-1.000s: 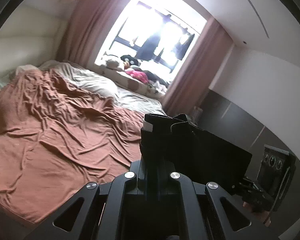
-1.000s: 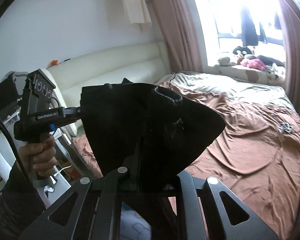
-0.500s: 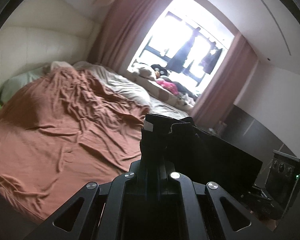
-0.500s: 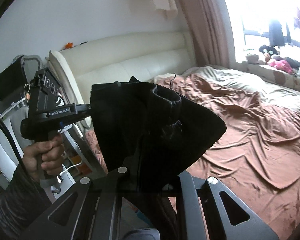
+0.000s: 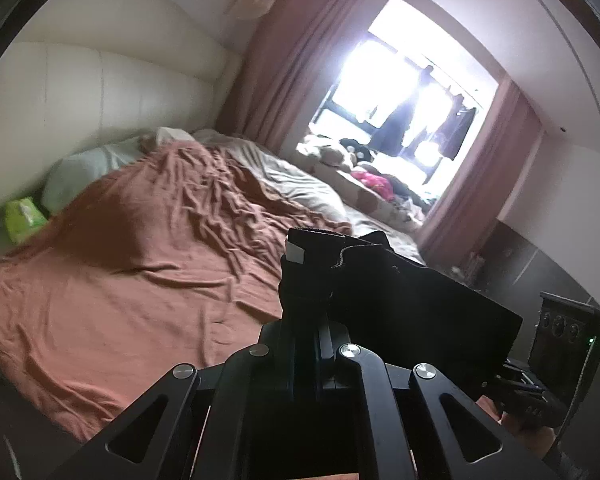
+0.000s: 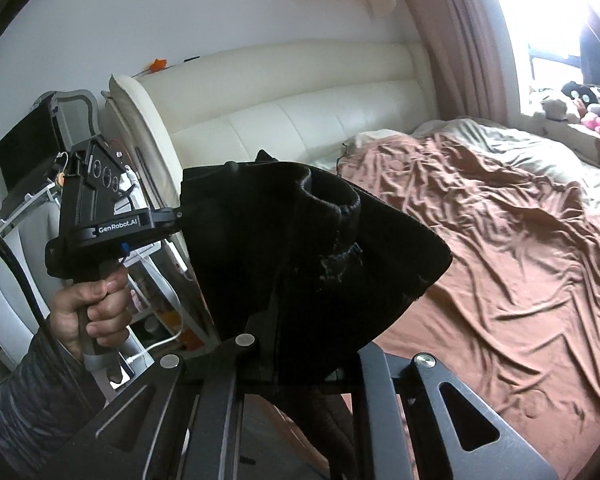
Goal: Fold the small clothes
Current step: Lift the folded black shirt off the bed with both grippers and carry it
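I am holding a small black garment [image 6: 312,248] stretched in the air between my two grippers, above the near edge of a bed covered with a rumpled brown sheet [image 5: 148,264]. My left gripper [image 5: 306,280] is clamped shut on one end of the cloth, near a white label. My right gripper [image 6: 284,304] is pinching the other end, its jaws closed under the dark fabric. My left hand [image 6: 88,308] is gripping its handle beside a cream headboard [image 6: 300,112].

Left gripper [image 6: 178,213] and right gripper [image 6: 276,280], jaws clamped, held apart.
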`<action>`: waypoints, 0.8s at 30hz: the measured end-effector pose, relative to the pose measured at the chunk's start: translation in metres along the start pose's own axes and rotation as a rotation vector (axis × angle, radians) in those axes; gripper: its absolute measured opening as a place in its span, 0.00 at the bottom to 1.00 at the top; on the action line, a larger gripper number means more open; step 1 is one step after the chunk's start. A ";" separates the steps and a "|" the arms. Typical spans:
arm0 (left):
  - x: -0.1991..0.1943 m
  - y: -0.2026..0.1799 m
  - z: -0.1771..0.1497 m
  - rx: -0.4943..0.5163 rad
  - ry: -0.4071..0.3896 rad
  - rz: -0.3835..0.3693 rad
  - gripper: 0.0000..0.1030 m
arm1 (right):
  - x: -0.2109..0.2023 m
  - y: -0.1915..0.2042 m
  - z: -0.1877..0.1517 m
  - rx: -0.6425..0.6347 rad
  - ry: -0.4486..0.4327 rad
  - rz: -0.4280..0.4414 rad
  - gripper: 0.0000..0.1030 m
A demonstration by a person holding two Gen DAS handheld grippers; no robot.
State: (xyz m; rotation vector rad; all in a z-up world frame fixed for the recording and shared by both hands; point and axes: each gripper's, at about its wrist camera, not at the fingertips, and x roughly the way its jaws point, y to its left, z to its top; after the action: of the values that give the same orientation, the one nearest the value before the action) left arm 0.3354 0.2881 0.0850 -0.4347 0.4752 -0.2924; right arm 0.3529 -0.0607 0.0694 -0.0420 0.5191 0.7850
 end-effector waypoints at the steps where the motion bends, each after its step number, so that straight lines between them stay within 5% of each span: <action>1: -0.001 0.006 0.002 -0.001 -0.002 0.007 0.06 | 0.006 0.002 0.001 -0.002 -0.002 0.005 0.08; 24: -0.028 0.129 0.061 0.028 0.045 0.247 0.06 | 0.138 0.066 0.007 0.049 0.058 0.147 0.08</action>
State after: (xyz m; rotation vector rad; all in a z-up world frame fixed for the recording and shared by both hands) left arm 0.3637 0.4309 0.0841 -0.3383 0.5624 -0.0701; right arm 0.3922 0.0801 0.0219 0.0190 0.6008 0.9167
